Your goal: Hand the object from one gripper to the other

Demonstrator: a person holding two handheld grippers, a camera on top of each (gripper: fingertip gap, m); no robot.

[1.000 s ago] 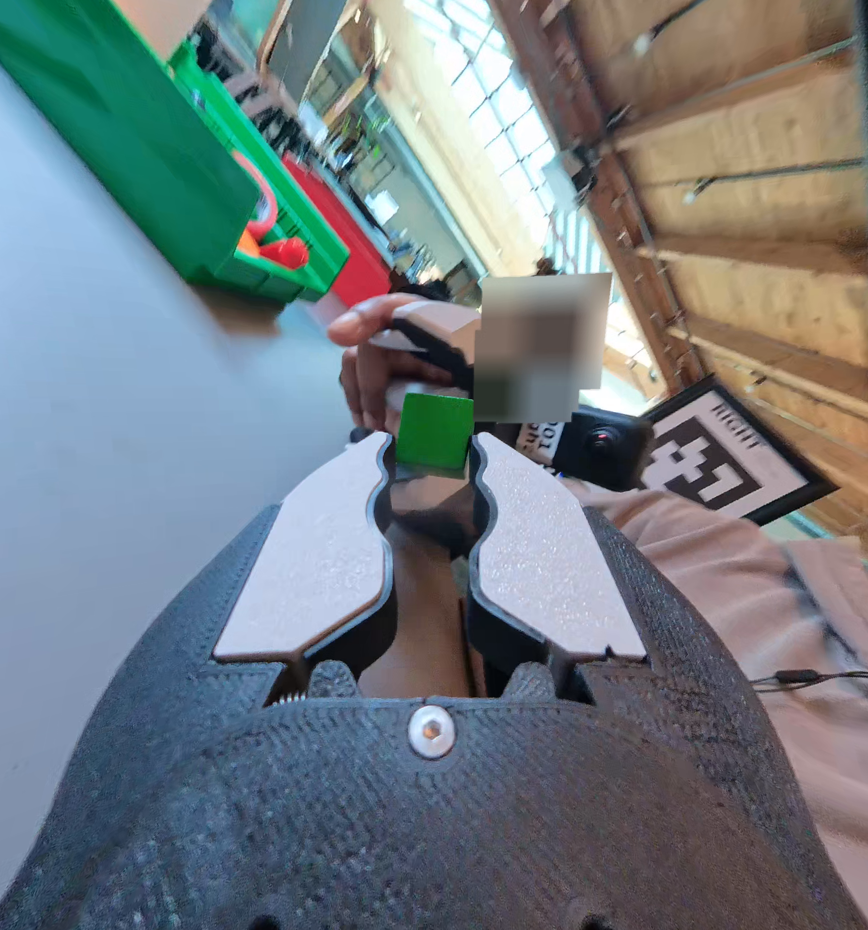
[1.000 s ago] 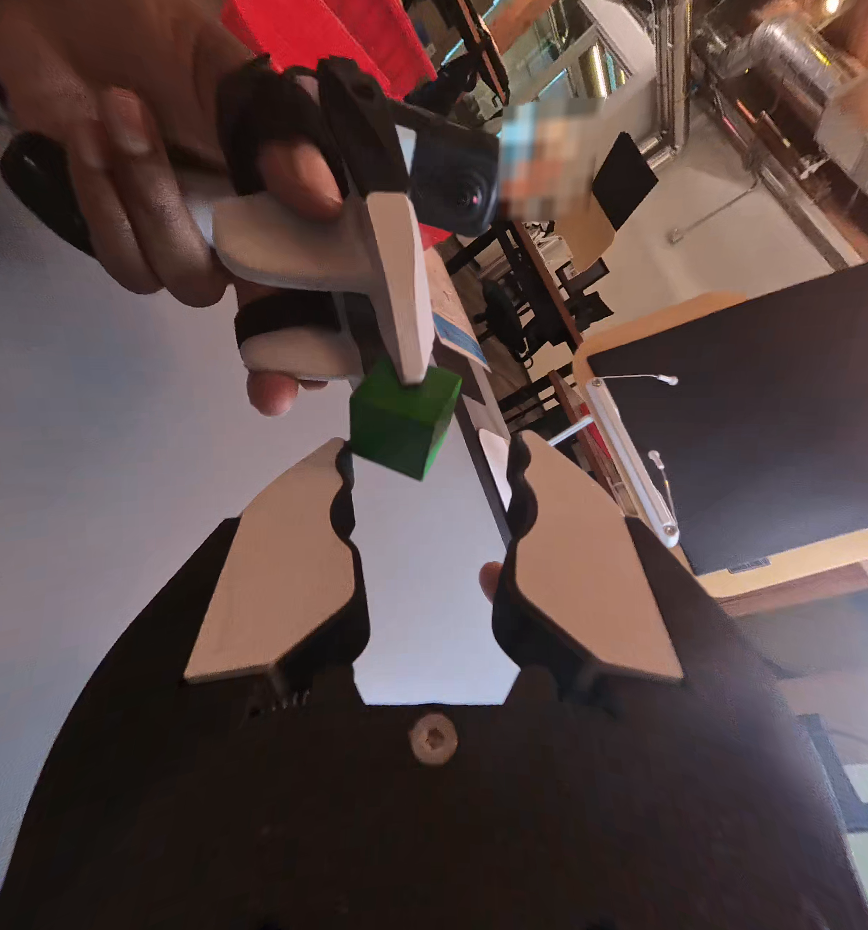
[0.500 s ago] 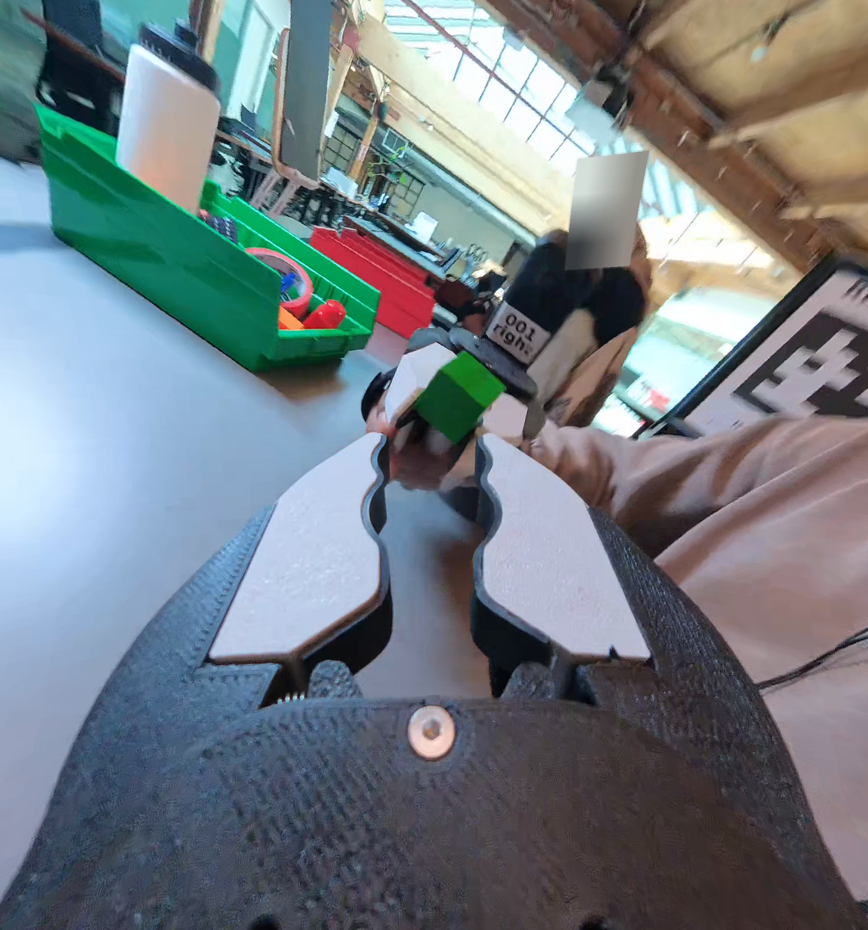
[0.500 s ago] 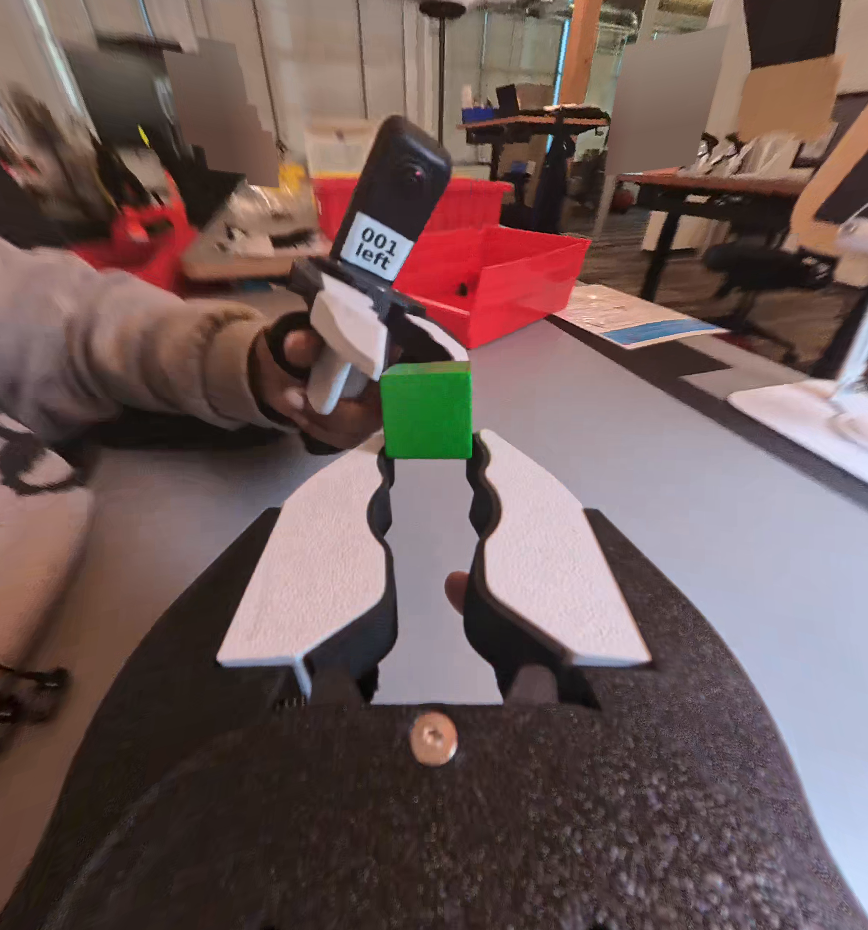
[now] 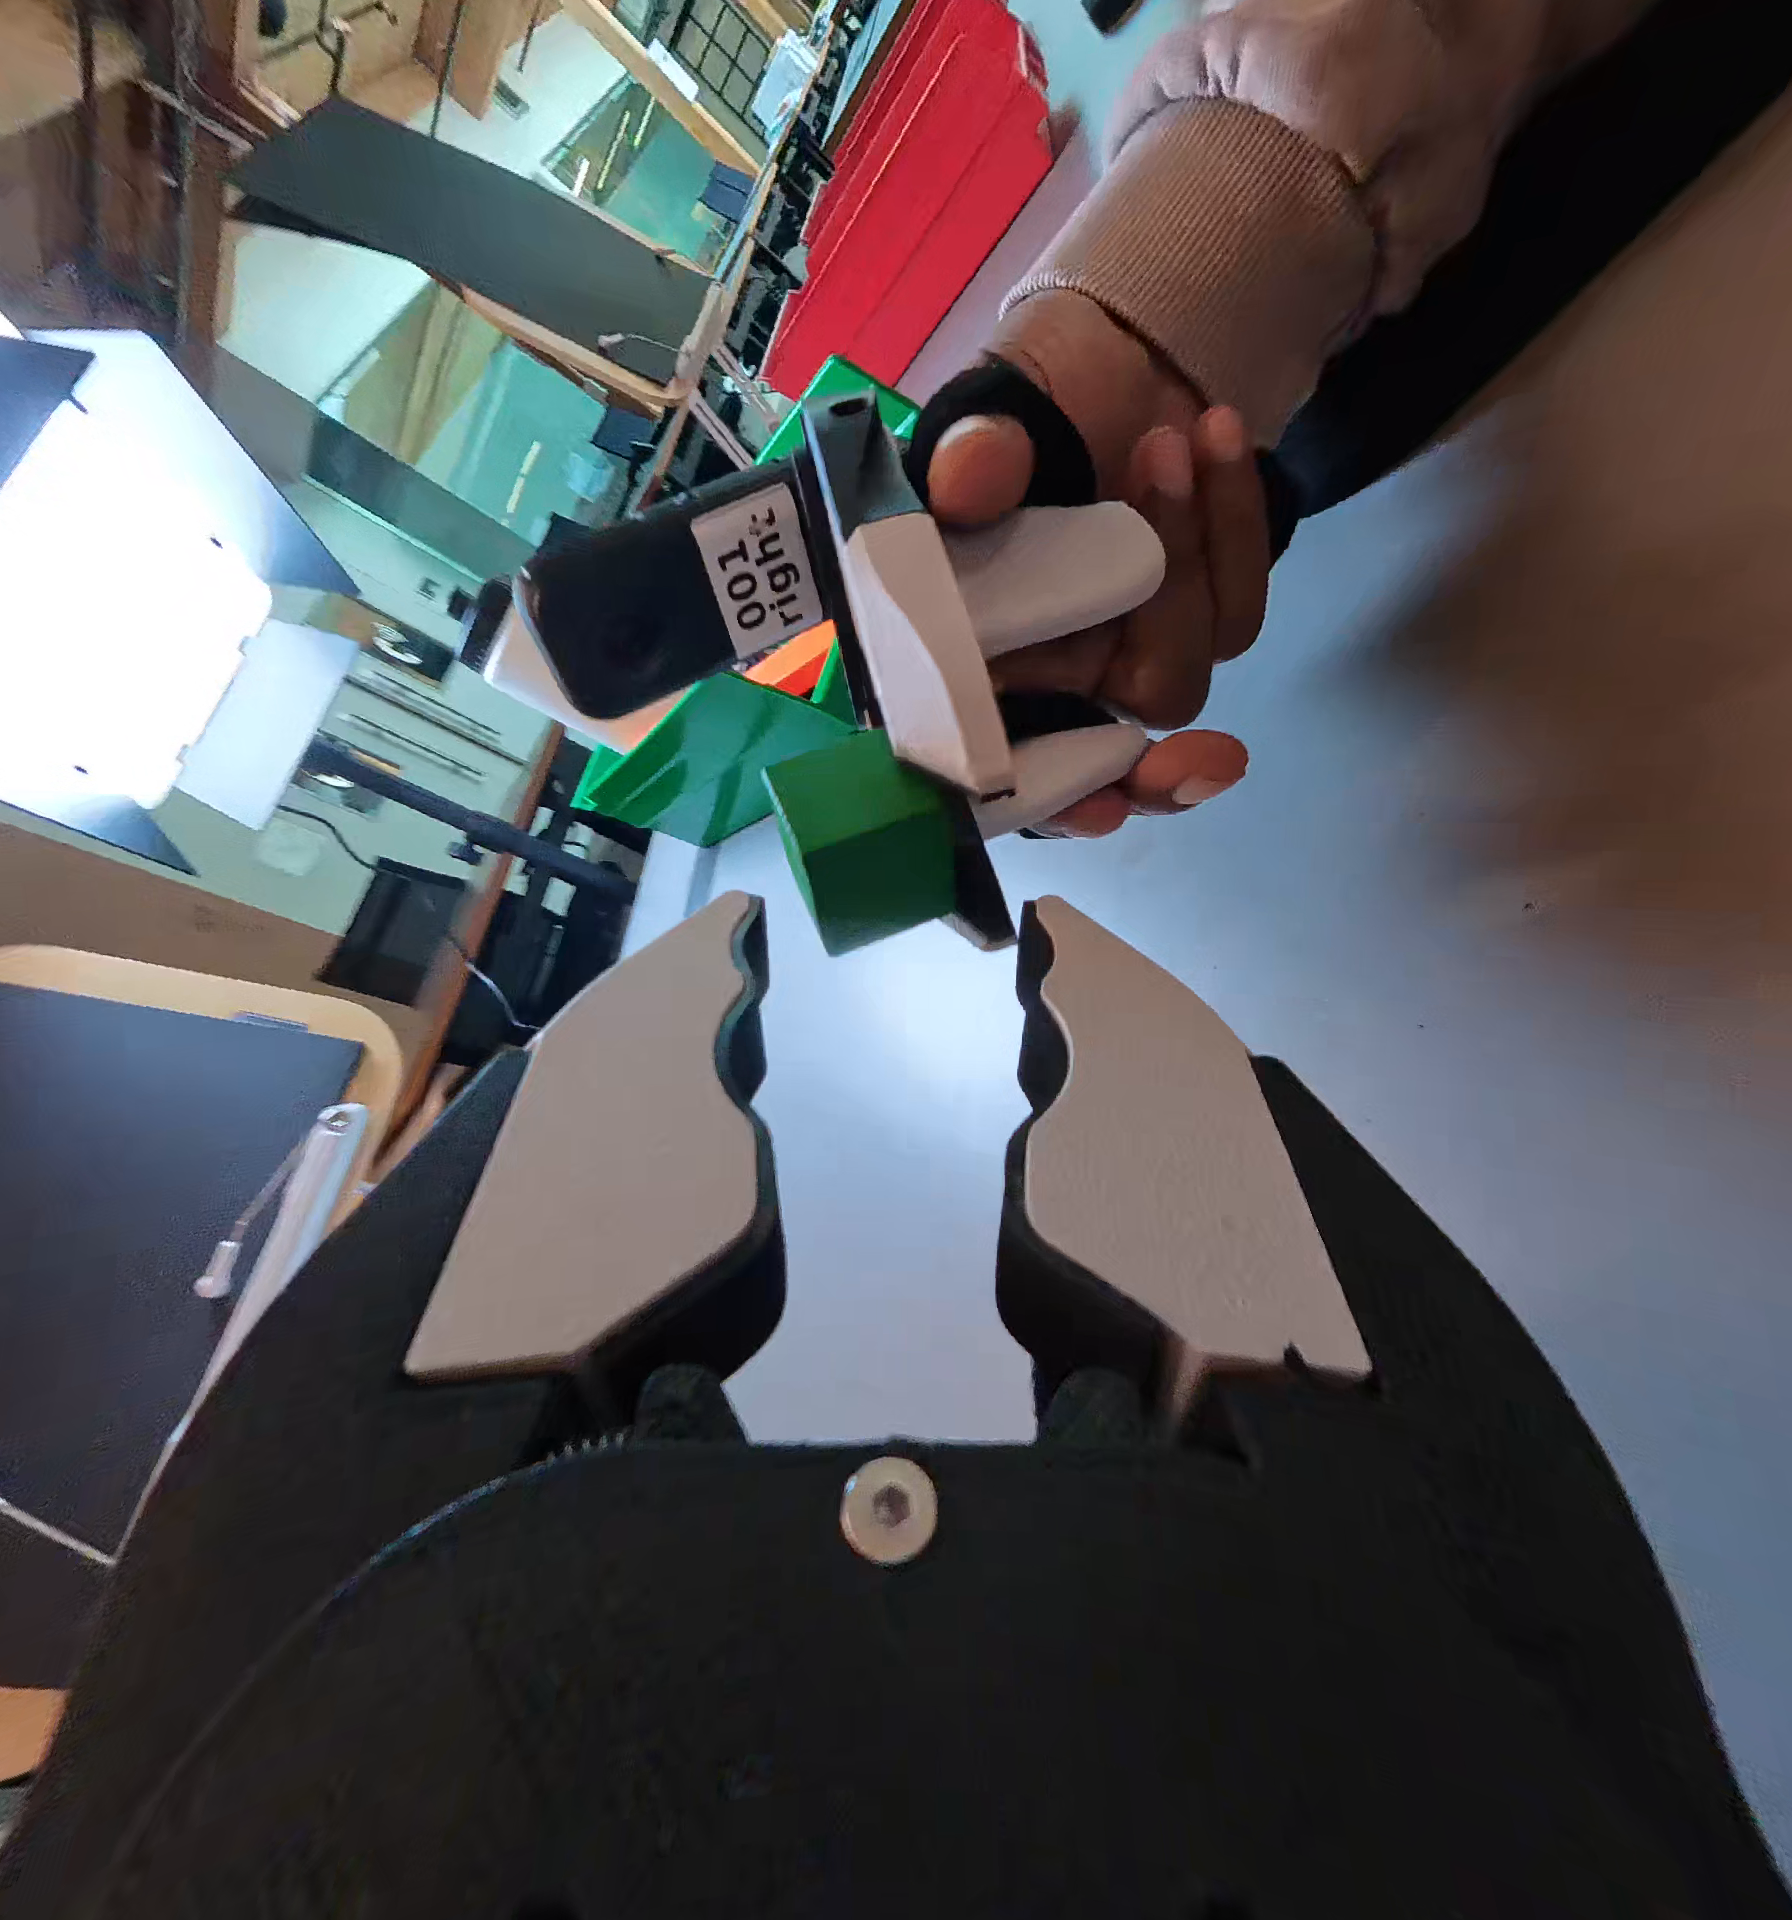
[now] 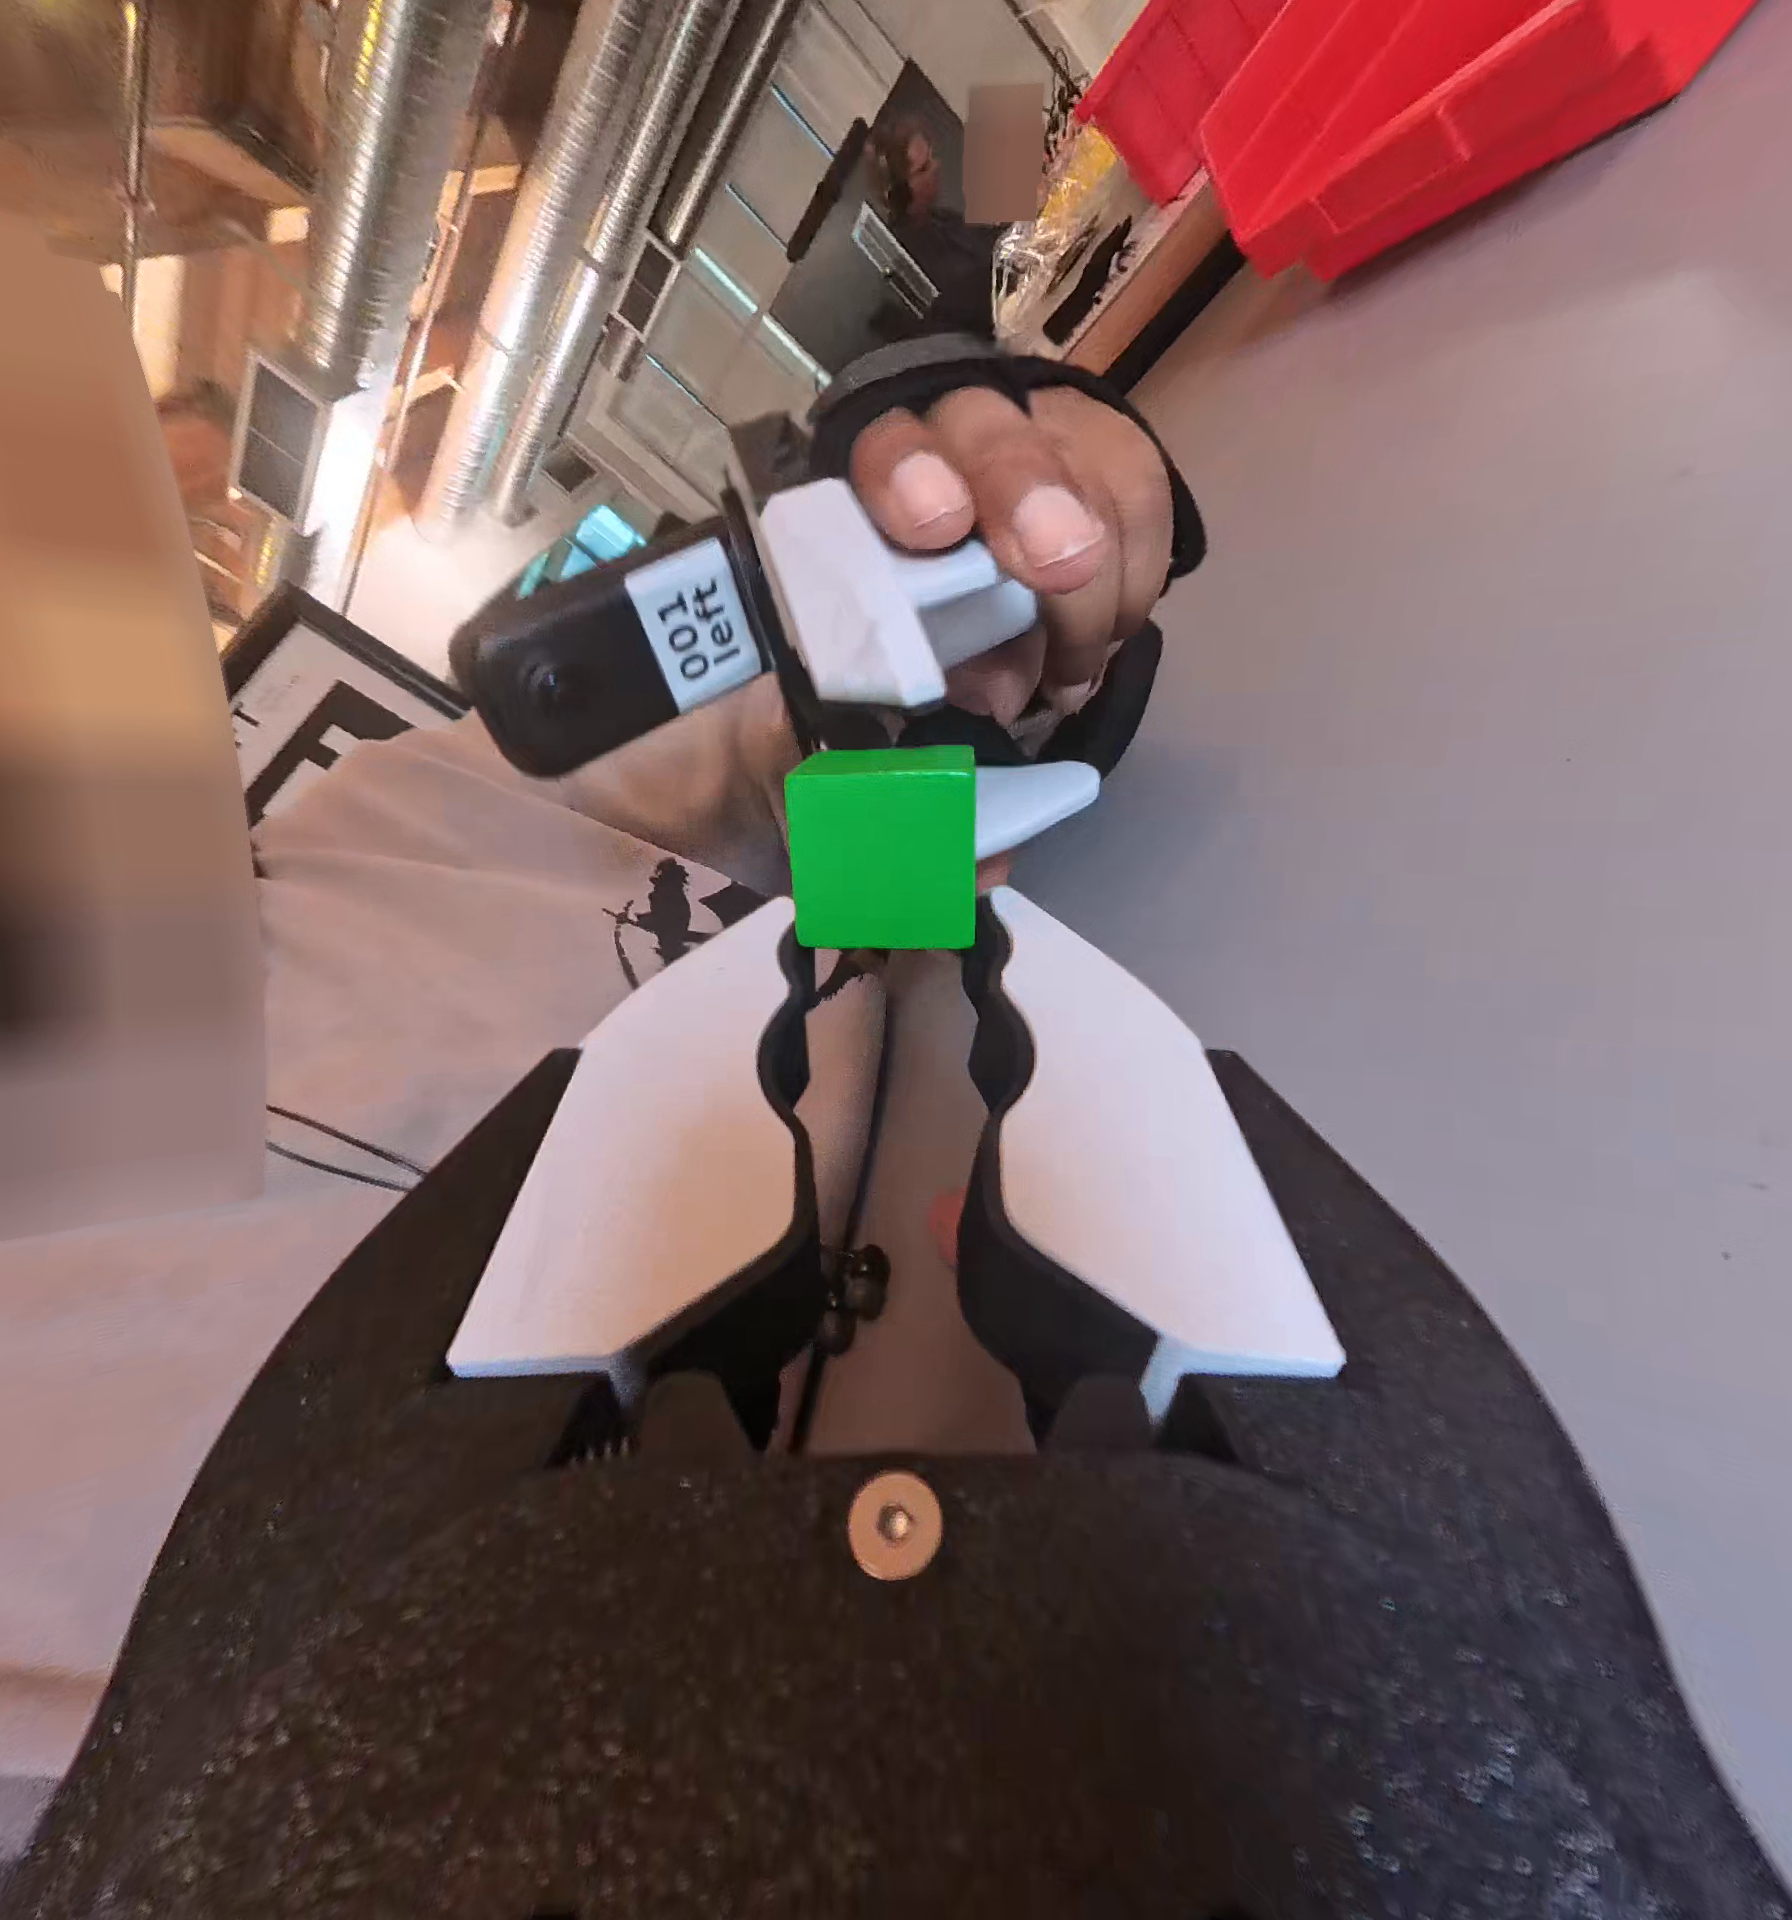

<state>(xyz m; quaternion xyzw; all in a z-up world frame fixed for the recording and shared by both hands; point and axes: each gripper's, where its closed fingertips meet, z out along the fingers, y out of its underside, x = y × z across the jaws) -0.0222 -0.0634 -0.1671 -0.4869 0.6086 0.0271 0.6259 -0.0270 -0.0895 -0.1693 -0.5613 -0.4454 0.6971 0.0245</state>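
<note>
**Operator:** State each gripper and locate the object.

**Technician:** The right gripper [image 6: 884, 925] grips the green cube [image 6: 879, 847] between its fingertips, held in the air above the grey counter [image 6: 1494, 727]. The left gripper [image 5: 890, 925] is spread wide and holds nothing. In the left wrist view the cube sits at 12 o'clock, just beyond the left fingertips and slightly toward 11 o'clock.

**Operator:** What is the step in hand?

**Technician:** Judged from the layout, a transfer from right to left. The cube is not yet between the left fingers [image 5: 611, 1143].

**Operator:** How is it done well?

**Technician:** Advance the left gripper toward 12 o'clock until the cube lies between its pads. Approach the faces the right fingers do not cover; the two grippers appear rolled relative to each other, which suits this. Close the left gripper fully before the right one opens. Releasing early probably drops the cube onto the counter.

**Operator:** Any obstruction?

**Technician:** The green bin [image 5: 705, 748] lies behind, well clear.
</note>
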